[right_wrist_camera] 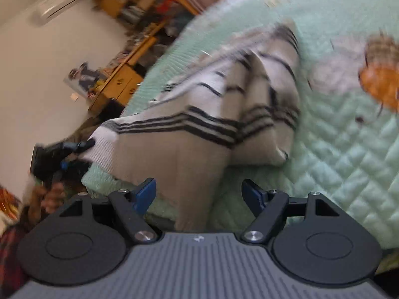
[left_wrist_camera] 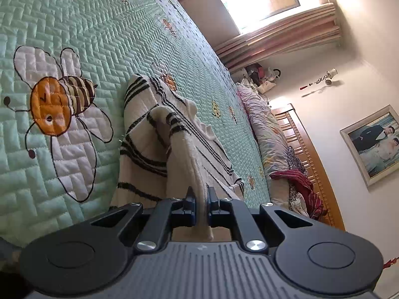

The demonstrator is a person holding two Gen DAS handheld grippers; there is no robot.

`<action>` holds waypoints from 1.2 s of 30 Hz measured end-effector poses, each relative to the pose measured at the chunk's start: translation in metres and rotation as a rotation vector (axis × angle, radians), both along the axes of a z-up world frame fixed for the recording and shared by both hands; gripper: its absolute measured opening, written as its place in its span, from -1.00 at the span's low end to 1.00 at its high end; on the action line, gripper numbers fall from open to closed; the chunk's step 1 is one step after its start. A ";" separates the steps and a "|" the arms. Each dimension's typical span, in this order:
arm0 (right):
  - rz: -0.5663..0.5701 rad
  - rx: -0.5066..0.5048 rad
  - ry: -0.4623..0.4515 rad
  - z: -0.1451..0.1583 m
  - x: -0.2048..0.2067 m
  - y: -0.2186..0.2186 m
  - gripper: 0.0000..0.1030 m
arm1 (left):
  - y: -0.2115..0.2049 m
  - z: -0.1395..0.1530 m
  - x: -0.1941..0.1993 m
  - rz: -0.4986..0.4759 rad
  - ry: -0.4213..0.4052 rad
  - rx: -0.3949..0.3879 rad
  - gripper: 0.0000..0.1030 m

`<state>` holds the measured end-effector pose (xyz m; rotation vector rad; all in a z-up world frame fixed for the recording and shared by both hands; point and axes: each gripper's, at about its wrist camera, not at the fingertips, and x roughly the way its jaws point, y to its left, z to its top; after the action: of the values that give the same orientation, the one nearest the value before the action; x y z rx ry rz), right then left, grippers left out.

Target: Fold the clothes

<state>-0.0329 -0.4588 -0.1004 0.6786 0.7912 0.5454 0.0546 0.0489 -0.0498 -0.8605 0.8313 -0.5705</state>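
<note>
Left hand-held gripper pinches the striped sweater's hem above the quilt.

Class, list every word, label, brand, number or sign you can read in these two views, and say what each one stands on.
No readable words, numbers or brand names in either view.
Small pale emblem on the left gripper's grey body: a mark, not letters.
Same emblem on the right gripper's body: no letters.
Shelf clutter: too blurred to read.
Framed picture: no visible text.
</note>
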 end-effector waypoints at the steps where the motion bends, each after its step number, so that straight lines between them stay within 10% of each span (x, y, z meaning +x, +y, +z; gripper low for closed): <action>1: 0.002 0.039 0.019 -0.006 0.005 -0.001 0.32 | 0.001 -0.001 -0.001 0.000 0.004 0.003 -0.84; 6: -0.052 0.127 0.059 -0.025 0.008 0.001 -0.75 | 0.003 -0.006 0.000 0.000 0.029 0.005 -0.84; 13: -0.041 0.482 -0.078 -0.002 -0.001 -0.005 -0.78 | 0.011 0.002 0.003 0.006 -0.001 -0.142 -0.87; 22: -0.168 0.684 -0.243 0.035 0.047 -0.044 -0.78 | -0.005 0.055 0.050 0.007 -0.134 -0.220 -0.86; 27: -0.320 0.801 -0.189 0.018 0.092 -0.060 -0.78 | -0.014 0.054 0.114 0.118 -0.105 -0.143 -0.80; 32: -0.590 0.736 0.065 -0.037 0.157 -0.079 -0.05 | -0.011 0.014 0.169 0.319 0.065 0.019 -0.70; 36: -0.557 0.713 -0.045 -0.024 0.142 -0.080 0.01 | -0.005 0.015 0.146 0.297 0.005 0.037 -0.57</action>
<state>0.1091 -0.5390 -0.1247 1.4816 0.3159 0.3165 0.2010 0.0443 -0.0350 -0.9317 0.7002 -0.2919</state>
